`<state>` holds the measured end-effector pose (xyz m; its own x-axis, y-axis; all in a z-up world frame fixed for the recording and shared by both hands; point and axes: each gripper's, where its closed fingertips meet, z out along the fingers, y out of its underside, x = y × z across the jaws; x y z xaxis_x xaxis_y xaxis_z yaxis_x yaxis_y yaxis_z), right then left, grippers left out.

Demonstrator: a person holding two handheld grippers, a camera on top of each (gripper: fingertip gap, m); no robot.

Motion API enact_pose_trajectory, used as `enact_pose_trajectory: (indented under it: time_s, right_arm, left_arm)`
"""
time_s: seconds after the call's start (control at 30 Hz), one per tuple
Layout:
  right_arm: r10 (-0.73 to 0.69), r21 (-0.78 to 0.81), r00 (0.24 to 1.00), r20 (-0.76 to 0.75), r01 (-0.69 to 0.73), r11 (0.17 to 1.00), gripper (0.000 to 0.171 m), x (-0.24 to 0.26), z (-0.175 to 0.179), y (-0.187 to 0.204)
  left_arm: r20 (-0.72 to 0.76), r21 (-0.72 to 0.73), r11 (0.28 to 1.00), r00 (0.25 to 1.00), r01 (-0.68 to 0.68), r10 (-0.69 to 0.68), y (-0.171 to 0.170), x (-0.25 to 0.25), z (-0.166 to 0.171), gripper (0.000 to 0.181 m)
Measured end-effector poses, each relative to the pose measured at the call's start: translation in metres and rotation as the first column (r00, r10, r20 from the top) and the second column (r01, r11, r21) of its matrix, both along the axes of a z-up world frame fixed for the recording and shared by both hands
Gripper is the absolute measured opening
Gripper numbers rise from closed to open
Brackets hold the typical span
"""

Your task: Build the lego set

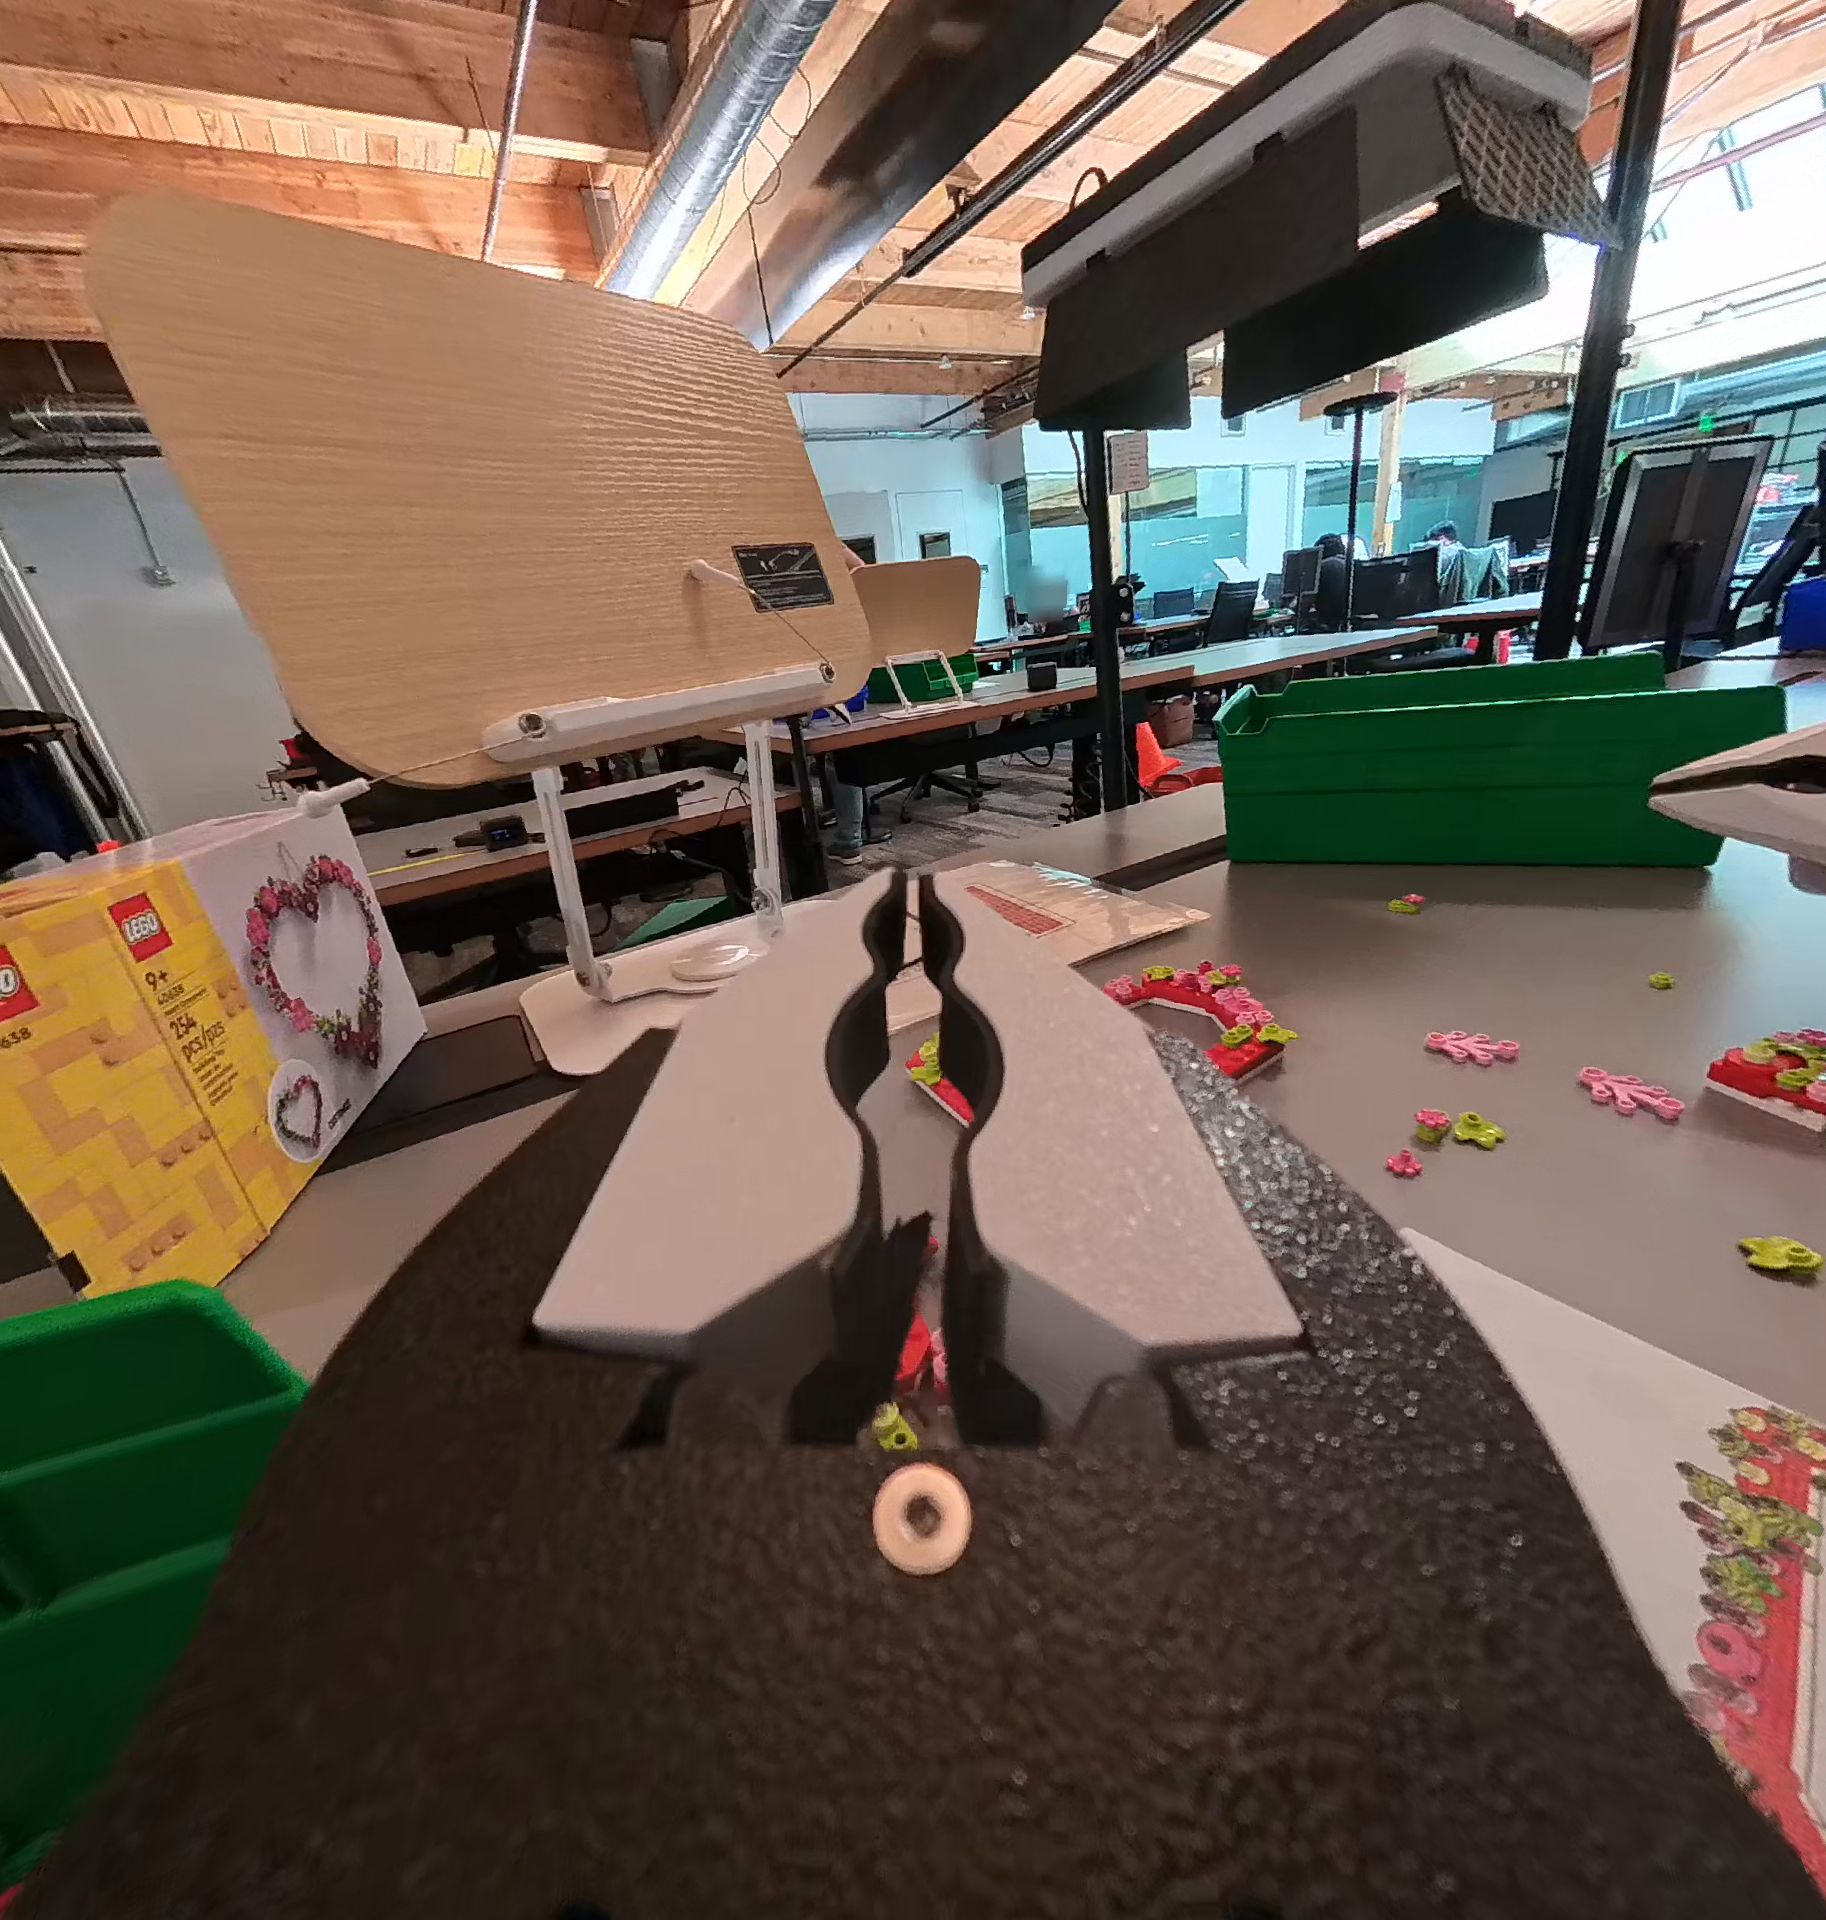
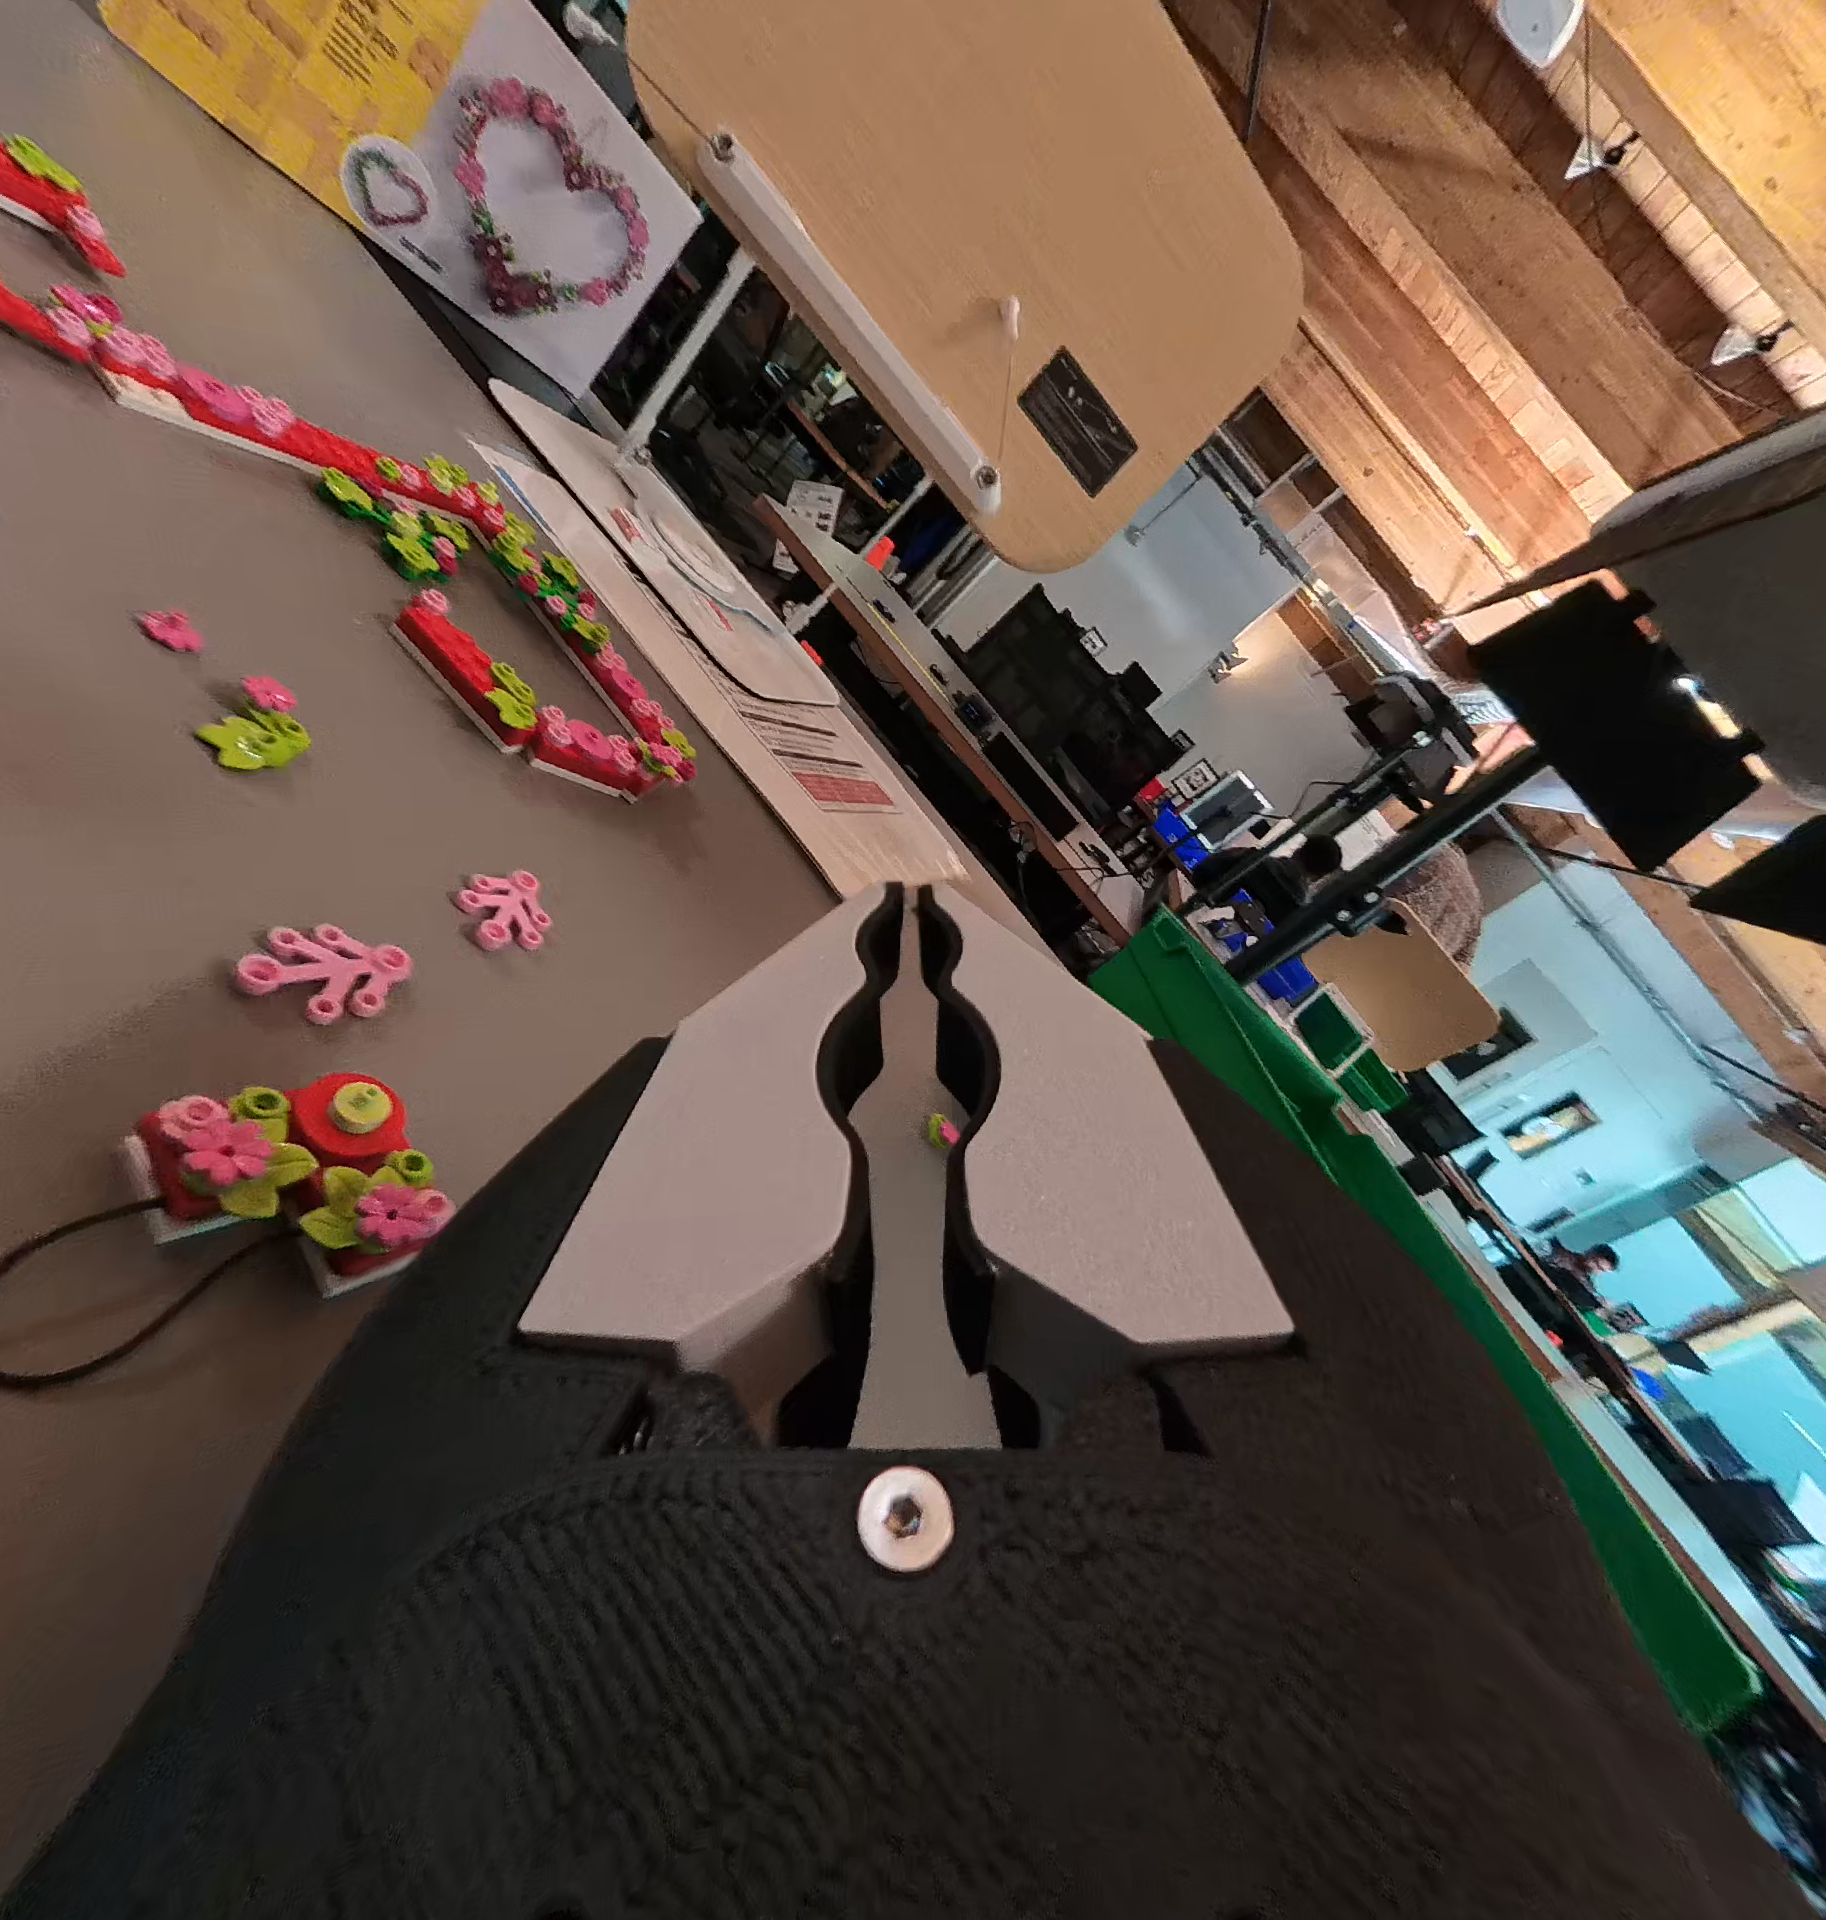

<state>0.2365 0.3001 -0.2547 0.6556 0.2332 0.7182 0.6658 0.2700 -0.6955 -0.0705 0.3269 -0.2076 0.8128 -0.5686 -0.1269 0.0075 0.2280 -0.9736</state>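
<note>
Here the lego set lies in pieces across the grey table (image 2: pixel 109 862); a curved red section studded with pink and lime flowers (image 2: pixel 535 644) sits far on the table, near the edge of a flat printed sheet (image 2: pixel 784 748); a small red block with flowers (image 2: pixel 285 1164) rests nearer, just left of the right gripper (image 2: pixel 911 902), with a dark cord loop (image 2: pixel 67 1309) lying beside it; two pink branch pieces (image 2: pixel 322 971) and a lime leaf with a pink flower (image 2: pixel 254 732) lie loose between the two red builds. The right gripper's fingers stand almost together, holding nothing at their tips; the left gripper (image 1: pixel 912 894) likewise has its fingers narrowed to a slim gap, empty at the tips, with red and lime bits showing through the gap lower down. To the far left stands the yellow lego box (image 1: pixel 161 1060); a wooden book stand (image 1: pixel 473 488) rises behind it; a green bin (image 1: pixel 1480 779) sits far right, and another green bin (image 1: pixel 88 1475) near left; a printed page with a red flowered shape (image 1: pixel 1771 1579) lies near right.
</note>
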Motion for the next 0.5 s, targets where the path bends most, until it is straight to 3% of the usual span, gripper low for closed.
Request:
enact_pose_trajectory:
  time_s: [0.03,0.13,0.23,0.33,0.5]
  right_arm:
    - [0.030,-0.010,1.000,-0.008,-0.030,1.000,0.002,-0.004,0.000,-0.002]
    - [0.280,-0.160,0.957,-0.081,-0.289,0.944,0.006,-0.042,-0.007,-0.021]
    - [0.486,-0.350,0.856,-0.178,-0.517,0.781,0.013,-0.084,-0.013,-0.048]
    - [0.552,-0.470,0.816,-0.170,-0.560,0.682,0.022,-0.106,-0.025,-0.065]
    - [0.611,-0.564,0.769,-0.188,-0.593,0.574,0.022,-0.126,-0.042,-0.083]
  left_arm:
    - [-0.007,0.001,1.000,1.000,0.001,-0.001,0.000,0.001,-0.001,0.000]
    - [-0.015,0.004,1.000,1.000,0.002,-0.002,0.000,0.002,-0.001,0.000]
    - [0.002,0.002,1.000,1.000,0.010,-0.010,-0.001,0.001,0.001,0.000]
    - [0.000,0.002,1.000,1.000,0.012,-0.012,-0.002,0.002,0.002,0.000]
    - [-0.038,0.009,1.000,0.999,0.018,-0.018,-0.003,0.008,-0.002,0.000]
